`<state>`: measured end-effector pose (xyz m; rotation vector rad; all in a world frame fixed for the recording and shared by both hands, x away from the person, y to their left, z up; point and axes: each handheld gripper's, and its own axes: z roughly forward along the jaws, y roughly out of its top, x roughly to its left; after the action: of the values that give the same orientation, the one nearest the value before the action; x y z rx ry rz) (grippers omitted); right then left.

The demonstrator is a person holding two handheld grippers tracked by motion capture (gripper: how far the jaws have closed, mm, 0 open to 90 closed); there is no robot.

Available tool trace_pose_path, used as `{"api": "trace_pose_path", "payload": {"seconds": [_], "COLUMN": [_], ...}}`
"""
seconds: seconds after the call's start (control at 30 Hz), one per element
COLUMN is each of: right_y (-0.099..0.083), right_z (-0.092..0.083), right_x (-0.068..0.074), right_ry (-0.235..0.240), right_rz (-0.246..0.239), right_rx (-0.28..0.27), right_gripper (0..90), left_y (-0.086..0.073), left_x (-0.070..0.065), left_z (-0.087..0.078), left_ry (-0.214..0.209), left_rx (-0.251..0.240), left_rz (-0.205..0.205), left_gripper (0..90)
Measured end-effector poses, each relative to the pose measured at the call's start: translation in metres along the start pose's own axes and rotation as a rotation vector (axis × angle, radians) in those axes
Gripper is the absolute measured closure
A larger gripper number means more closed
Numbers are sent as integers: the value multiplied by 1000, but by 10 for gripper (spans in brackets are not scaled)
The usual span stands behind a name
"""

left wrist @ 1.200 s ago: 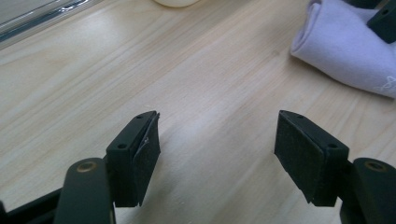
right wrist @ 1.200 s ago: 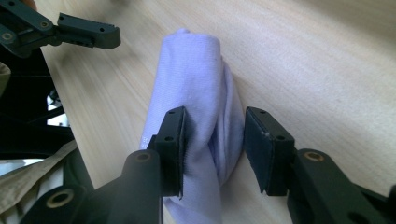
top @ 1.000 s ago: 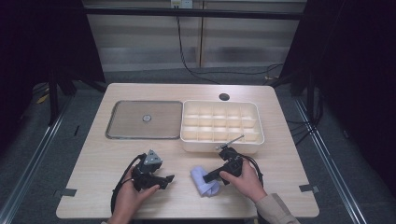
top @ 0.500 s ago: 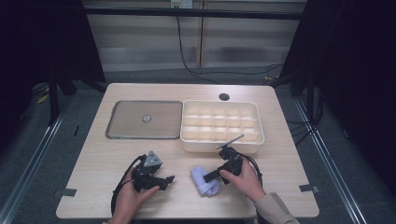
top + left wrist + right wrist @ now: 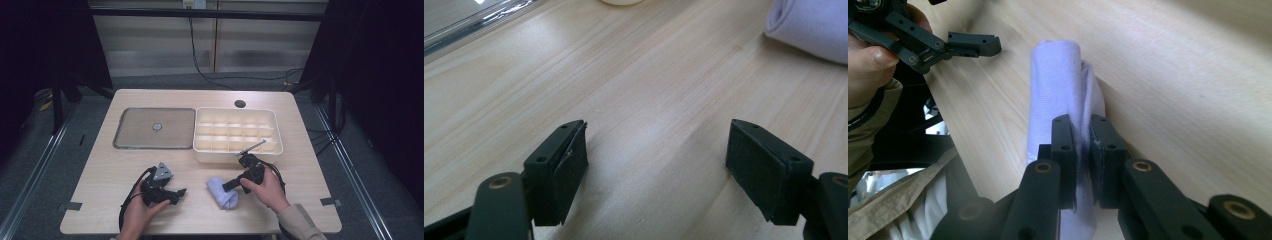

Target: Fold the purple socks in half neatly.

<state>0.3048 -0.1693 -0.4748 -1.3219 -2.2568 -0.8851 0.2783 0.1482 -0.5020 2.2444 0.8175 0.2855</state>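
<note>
A rolled pale lavender cloth (image 5: 223, 196) lies on the wooden table (image 5: 100, 165) near its front edge. My right gripper (image 5: 228, 187) comes at it from the right. Its jaws have just been closing, and in the right gripper view they are shut (image 5: 1083, 145) on a fold of the cloth (image 5: 1058, 70). My left gripper (image 5: 180, 193) rests to the left of the cloth and points toward it. Its jaws have just been opening and stand wide (image 5: 656, 170) over bare wood with nothing between them. The cloth's end (image 5: 809, 25) lies ahead of them at the upper right.
A white compartment box (image 5: 235, 153) stands just behind the right hand, and a flat grey tray (image 5: 135, 135) with a small round object (image 5: 157, 127) lies to its left. A round hole (image 5: 240, 104) sits near the table's far edge. The front edge is close to both hands.
Both hands keep their places. The right gripper's jaws have drawn together on the cloth.
</note>
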Motion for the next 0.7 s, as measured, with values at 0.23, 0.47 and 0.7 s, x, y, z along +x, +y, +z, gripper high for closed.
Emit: {"api": "trace_pose_path", "payload": {"seconds": [0.23,0.47,0.7], "right_y": [6,11,16], "right_z": [-17,-28,-43], "right_x": [3,4,7], "right_ry": [-46,-84,-114], "right_rz": [-21,-34,-57], "right_rx": [-9,-5,-5], "right_gripper": [828,828,827], "left_y": [-2,-5,-5], "left_x": [1,2,3], "left_z": [1,2,2], "left_ry": [8,6,7], "left_rx": [-12,-36,-40], "left_rz": [16,20,28], "left_gripper": [220,206,197]}}
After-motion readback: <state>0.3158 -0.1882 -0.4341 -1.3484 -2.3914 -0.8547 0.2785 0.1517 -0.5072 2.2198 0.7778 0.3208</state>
